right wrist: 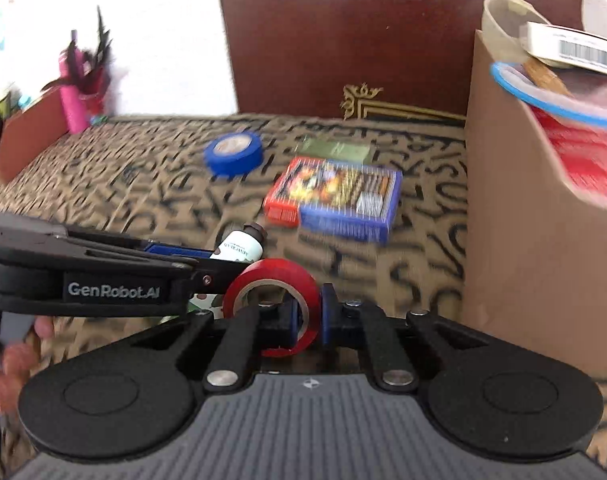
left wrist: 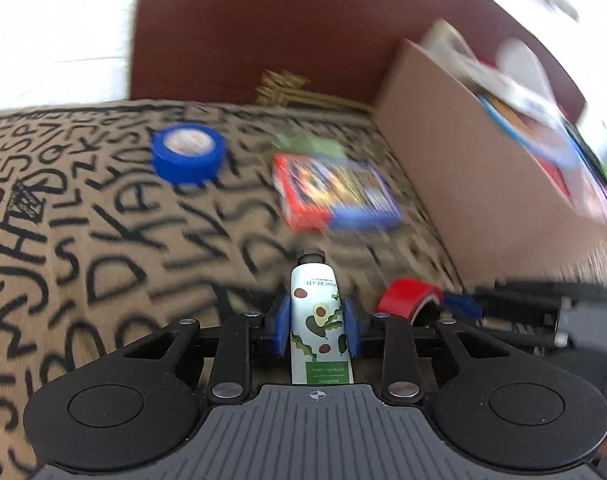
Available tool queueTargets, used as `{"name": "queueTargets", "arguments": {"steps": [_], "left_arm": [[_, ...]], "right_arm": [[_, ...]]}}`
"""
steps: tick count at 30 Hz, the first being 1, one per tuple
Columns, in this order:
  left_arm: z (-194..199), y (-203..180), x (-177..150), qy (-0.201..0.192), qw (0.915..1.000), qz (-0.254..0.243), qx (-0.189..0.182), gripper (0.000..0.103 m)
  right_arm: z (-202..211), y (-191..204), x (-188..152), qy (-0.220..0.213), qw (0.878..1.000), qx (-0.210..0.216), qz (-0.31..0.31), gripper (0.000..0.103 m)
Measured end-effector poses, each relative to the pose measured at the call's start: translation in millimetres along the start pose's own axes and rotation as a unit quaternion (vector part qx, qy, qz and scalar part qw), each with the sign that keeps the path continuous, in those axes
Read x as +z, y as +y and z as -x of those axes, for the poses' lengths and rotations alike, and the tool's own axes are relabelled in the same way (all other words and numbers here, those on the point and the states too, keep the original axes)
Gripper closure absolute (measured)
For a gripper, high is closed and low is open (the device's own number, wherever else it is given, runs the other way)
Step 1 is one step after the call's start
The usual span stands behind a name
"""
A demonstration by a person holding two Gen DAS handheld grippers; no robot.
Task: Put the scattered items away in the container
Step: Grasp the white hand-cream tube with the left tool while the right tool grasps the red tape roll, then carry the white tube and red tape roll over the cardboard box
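Observation:
My left gripper [left wrist: 317,326] is shut on a white tube of hand cream [left wrist: 319,320] with an avocado print, held above the patterned cloth. My right gripper [right wrist: 307,316] is shut on a red tape roll [right wrist: 275,300], close to the right of the left gripper [right wrist: 175,256]; the roll also shows in the left wrist view [left wrist: 409,300], and the tube in the right wrist view [right wrist: 239,248]. A blue tape roll [left wrist: 188,152] [right wrist: 233,153], a red-and-blue card box [left wrist: 335,192] [right wrist: 335,196] and a green packet [right wrist: 335,148] lie on the cloth. The brown container [left wrist: 475,184] [right wrist: 523,220] stands at right, holding several items.
A dark red wooden board [right wrist: 343,32] stands behind the cloth. A small brown box with a pink bottle [right wrist: 73,96] sits at the far left. A person's hand [right wrist: 7,360] holds the left gripper.

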State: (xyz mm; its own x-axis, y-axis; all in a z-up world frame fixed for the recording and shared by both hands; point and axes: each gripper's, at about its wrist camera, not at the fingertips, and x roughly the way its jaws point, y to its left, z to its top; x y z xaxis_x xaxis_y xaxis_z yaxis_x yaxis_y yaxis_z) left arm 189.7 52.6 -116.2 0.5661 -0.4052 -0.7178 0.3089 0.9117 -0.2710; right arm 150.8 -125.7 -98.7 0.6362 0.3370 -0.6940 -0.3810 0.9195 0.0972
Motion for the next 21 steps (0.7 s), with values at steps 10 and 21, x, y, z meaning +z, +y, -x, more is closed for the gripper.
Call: {"name": "queueTargets", "arguments": {"steps": [10,21], "left_arm": [[34.0,-39.9,-45.4,0.054,0.9969,-0.058,-0.007,0.039],[29.8,-45.2,-42.0,0.057,0.9958,-0.070,0.015,0.054]], "right_arm": [[59.5,-16.8,-49.6,0.013,1.000,0.001,-0.012,0.086],[61.9,-25.9,-54.0,0.010,0.999,0.002,-0.034,0.084]]}}
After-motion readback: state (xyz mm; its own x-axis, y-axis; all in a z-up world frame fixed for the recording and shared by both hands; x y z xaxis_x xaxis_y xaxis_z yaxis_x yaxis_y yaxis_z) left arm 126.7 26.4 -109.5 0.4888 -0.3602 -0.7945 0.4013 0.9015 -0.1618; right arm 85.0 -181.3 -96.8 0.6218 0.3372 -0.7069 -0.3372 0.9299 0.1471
